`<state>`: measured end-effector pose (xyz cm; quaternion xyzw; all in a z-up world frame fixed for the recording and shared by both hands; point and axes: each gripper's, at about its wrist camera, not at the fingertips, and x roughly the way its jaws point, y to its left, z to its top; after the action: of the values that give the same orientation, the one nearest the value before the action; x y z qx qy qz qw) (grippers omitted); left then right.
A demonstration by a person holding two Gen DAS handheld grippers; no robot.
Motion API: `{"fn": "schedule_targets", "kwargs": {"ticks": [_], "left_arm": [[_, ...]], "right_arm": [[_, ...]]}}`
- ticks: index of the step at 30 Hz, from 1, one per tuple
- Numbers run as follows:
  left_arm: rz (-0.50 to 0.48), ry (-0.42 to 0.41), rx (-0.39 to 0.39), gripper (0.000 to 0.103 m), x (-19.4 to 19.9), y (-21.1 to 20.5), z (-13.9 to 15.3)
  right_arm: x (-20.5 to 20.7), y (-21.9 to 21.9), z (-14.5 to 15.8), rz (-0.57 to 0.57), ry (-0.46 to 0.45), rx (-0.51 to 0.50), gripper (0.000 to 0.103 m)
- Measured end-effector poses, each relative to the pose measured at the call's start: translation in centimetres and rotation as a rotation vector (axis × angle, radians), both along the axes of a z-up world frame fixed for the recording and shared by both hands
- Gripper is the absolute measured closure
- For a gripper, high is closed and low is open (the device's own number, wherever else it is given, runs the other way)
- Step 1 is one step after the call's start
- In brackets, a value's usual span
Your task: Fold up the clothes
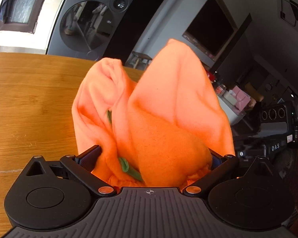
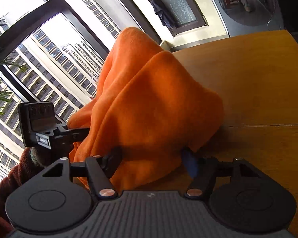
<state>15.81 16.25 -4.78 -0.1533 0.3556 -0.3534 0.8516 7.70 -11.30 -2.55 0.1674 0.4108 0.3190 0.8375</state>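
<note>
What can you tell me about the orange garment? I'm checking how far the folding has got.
The orange garment is soft, fleece-like cloth with a green strip and a gathered, elastic-looking edge near the left gripper. It is bunched, not folded flat, rising in two peaks. Cloth fills both grippers: the left holds the gathered edge, the right gripper another part. In the right wrist view its lower edge appears to meet the wooden table.

The orange fleece garment [image 1: 159, 107] is bunched between both tools above the wooden surface [image 1: 29, 99]; a grey washing machine [image 1: 85, 19] stands behind.
</note>
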Motion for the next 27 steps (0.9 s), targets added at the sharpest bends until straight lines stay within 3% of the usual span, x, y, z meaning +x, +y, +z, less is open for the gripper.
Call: {"fn": "schedule_targets", "kwargs": {"ticks": [8, 11, 13, 16, 21, 24, 27], "left_arm": [[-0.248, 0.021, -0.097, 0.000, -5.7, -7.6, -0.7], [-0.342, -0.016, -0.095, 0.000, -8.1, -9.2, 0.0], [-0.344, -0.070, -0.073, 0.000, -9.1, -8.5, 1.2], [-0.244, -0.142, -0.130, 0.000, -9.1, -4.8, 3.9], [0.102, -0.209, -0.133, 0.000, -5.6, 0.1, 6.4], [0.243, -0.145, -0.159, 0.000, -2.9, 1.8, 5.5], [0.305, -0.115, -0.186, 0.000, -1.7, 2.5, 4.4]], "right_arm": [[2.1, 2.1, 3.5, -0.077, -0.286, -0.315, 0.036], [1.7, 2.9, 4.3, -0.064, -0.337, -0.353, 0.032], [0.6, 3.2, 4.7, -0.040, -0.364, -0.351, 0.022], [-1.4, 4.1, 4.8, -0.008, -0.431, -0.374, 0.022], [-5.3, 6.5, 4.8, 0.068, -0.577, -0.424, 0.017], [-7.8, 8.7, 5.1, 0.101, -0.699, -0.450, 0.013], [-8.5, 11.0, 4.3, 0.105, -0.729, -0.451, 0.011]]}}
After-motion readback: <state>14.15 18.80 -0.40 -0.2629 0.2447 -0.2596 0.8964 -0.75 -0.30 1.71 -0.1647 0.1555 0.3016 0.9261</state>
